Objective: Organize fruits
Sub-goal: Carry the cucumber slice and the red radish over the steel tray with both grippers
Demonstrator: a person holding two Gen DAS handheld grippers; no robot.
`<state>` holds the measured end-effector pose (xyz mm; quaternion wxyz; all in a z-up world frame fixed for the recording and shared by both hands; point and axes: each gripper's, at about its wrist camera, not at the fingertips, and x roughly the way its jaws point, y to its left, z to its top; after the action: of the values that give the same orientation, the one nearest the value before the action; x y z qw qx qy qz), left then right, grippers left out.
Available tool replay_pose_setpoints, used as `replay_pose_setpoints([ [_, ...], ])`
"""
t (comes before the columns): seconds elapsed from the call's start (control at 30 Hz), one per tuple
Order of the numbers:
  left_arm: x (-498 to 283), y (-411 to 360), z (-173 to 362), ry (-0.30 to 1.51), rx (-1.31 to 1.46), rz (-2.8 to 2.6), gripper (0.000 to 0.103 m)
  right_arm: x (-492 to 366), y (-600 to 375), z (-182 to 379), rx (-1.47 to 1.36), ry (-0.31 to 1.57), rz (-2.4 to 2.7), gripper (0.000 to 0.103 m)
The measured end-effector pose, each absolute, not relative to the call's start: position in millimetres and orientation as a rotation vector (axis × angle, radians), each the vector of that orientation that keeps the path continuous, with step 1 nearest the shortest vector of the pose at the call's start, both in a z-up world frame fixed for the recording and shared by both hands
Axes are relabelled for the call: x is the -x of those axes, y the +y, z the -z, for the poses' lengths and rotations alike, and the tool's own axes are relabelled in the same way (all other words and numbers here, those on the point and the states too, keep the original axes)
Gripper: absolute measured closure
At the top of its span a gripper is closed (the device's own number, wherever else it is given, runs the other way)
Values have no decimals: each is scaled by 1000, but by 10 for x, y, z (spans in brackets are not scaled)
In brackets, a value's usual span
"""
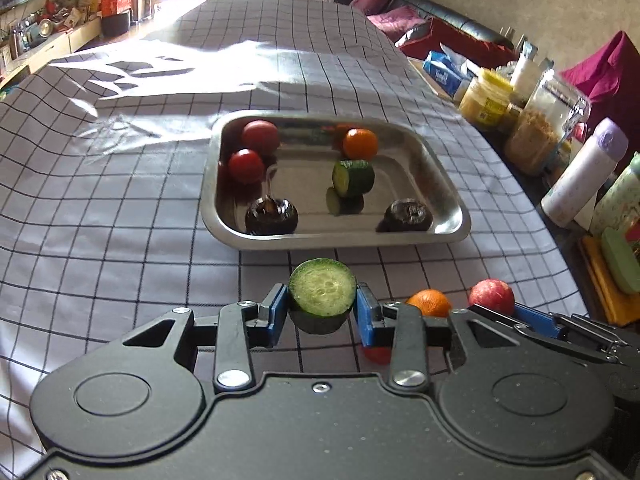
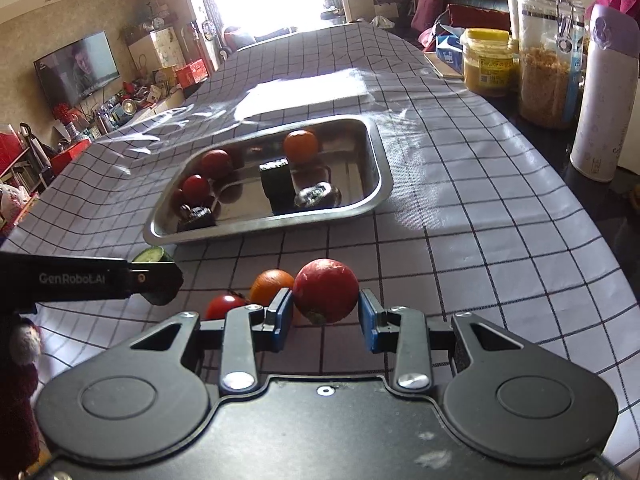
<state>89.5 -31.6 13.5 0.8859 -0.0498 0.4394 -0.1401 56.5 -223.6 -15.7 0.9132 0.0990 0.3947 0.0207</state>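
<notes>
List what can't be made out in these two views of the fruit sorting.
- Small tomato: left wrist view shows only a red sliver, hidden by the left hand-held gripper holding the cucumber piece.
- Orange on the cloth: partly hidden behind a gripper finger in both views.
- Dark lumps in the tray: glare; kind unclear.
- Whether the right hand-held gripper has lifted the red fruit off the cloth: underside hidden.

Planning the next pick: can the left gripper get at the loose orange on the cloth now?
Probably not yet: the left gripper is shut on a cucumber piece, so it is occupied. The orange itself lies uncovered on the cloth.
</notes>
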Motion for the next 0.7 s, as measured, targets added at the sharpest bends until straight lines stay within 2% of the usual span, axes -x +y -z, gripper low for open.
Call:
replay_pose_setpoints([
  [0.37,-1130,-282,-427,829,104,219,58,-760,-2226,-292,-185,748,-64,66],
  [0.7,-1497,-303,-383,832,90,139,58,-1140,-2213,-343,-163,748,-48,66],
])
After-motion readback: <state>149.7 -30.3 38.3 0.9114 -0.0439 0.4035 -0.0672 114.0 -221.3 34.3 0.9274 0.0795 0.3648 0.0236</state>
